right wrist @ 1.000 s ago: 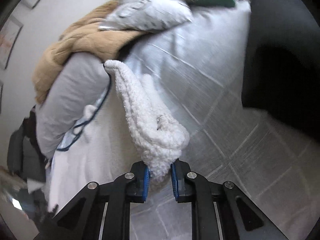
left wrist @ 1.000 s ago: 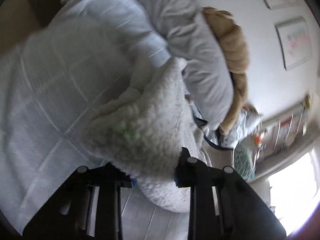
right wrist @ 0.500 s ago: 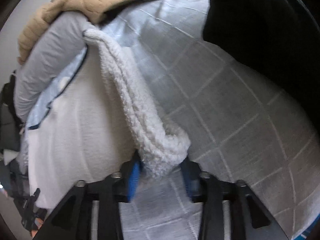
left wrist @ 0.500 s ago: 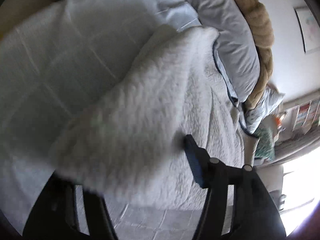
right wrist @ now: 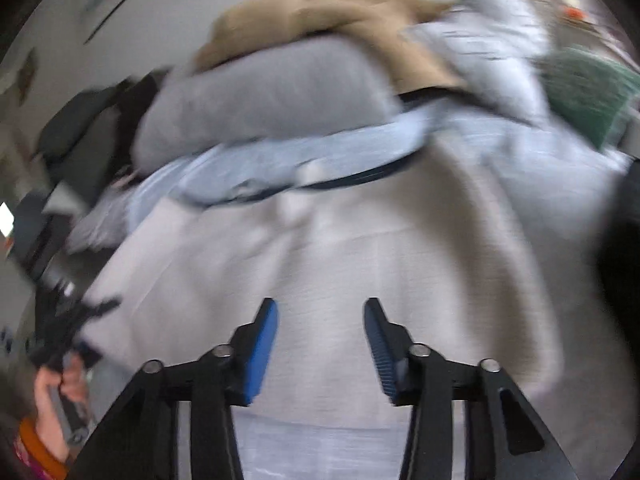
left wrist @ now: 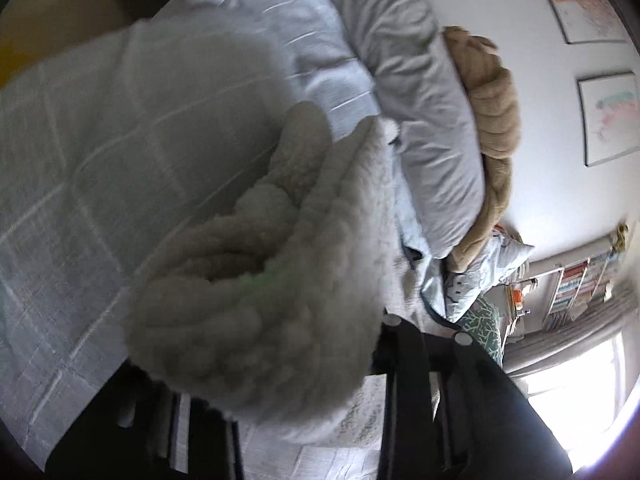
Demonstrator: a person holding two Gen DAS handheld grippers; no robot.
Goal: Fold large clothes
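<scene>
A fluffy white fleece garment (left wrist: pixel 280 300) is bunched up right in front of the left wrist camera. It bulges over my left gripper (left wrist: pixel 276 360) and hides the pads. The jaws are closing on this bundle; one black finger (left wrist: pixel 394 344) shows at its right side. In the right wrist view my right gripper (right wrist: pixel 320 332) hangs over the garment's flat white stretch (right wrist: pixel 320 240) on the bed. Its blue pads (right wrist: pixel 260 344) stand apart and are closing with nothing between them. This view is blurred.
A grey checked bedspread (left wrist: pixel 100 160) covers the bed. At its head lie a grey pillow (right wrist: pixel 260 96), a tan blanket (right wrist: pixel 320 12), pale blue bedding with dark trim (right wrist: pixel 280 168) and a green cushion (right wrist: pixel 588 88). A hand with an orange cuff (right wrist: pixel 52 396) is at lower left.
My right gripper let go of the fleece edge, swung away and rolled; it now faces the pillows. My left gripper opened wide, then closed in on the bunched fleece.
</scene>
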